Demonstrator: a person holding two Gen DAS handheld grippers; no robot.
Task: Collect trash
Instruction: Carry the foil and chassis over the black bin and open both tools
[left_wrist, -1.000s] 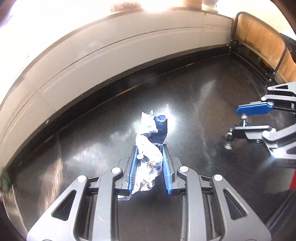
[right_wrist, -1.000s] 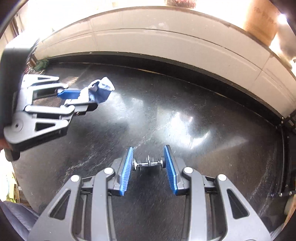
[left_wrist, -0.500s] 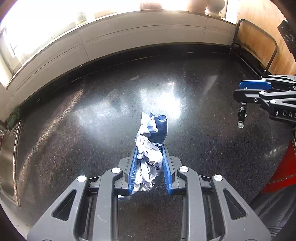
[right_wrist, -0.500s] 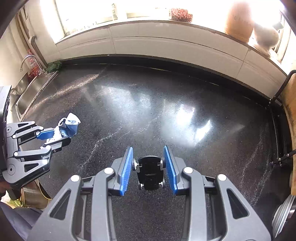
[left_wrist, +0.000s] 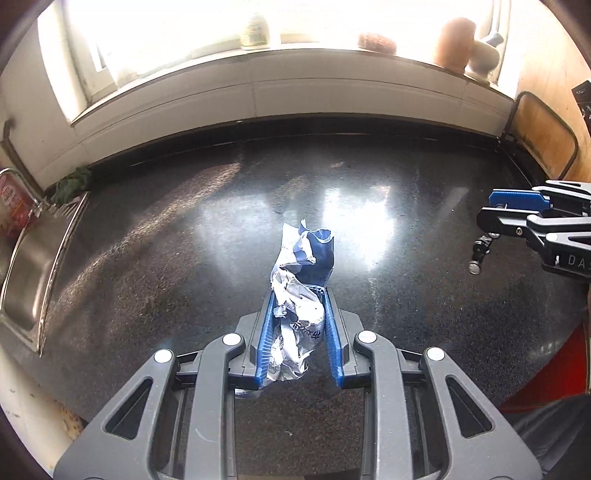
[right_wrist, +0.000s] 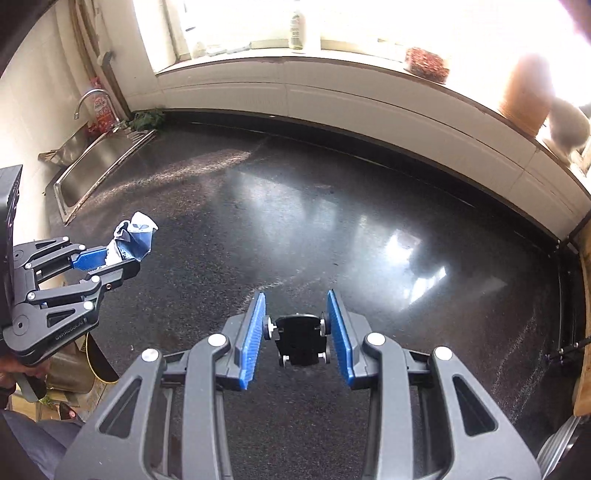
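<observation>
My left gripper (left_wrist: 298, 295) is shut on a crumpled blue and white wrapper (left_wrist: 300, 291) and holds it above the black countertop (left_wrist: 184, 240). The wrapper sticks out past the fingertips. It also shows in the right wrist view (right_wrist: 135, 234), held in the left gripper (right_wrist: 114, 258) at the far left. My right gripper (right_wrist: 297, 299) is shut on a small black clamp-like part with screws (right_wrist: 301, 339), also above the counter. In the left wrist view the right gripper (left_wrist: 495, 210) is at the right edge, with the part (left_wrist: 480, 251) hanging below it.
A steel sink (right_wrist: 92, 162) with a tap (right_wrist: 88, 98) lies at the counter's left end, a green cloth (left_wrist: 74, 182) beside it. A white tiled wall and a window sill with jars (left_wrist: 454, 40) run along the back. A wooden board in a metal frame (left_wrist: 543, 136) stands at right.
Both grippers have pulled back and up from the counter, so more of the window, sill and sink shows. Each keeps its hold; the black part has turned in the right gripper.
</observation>
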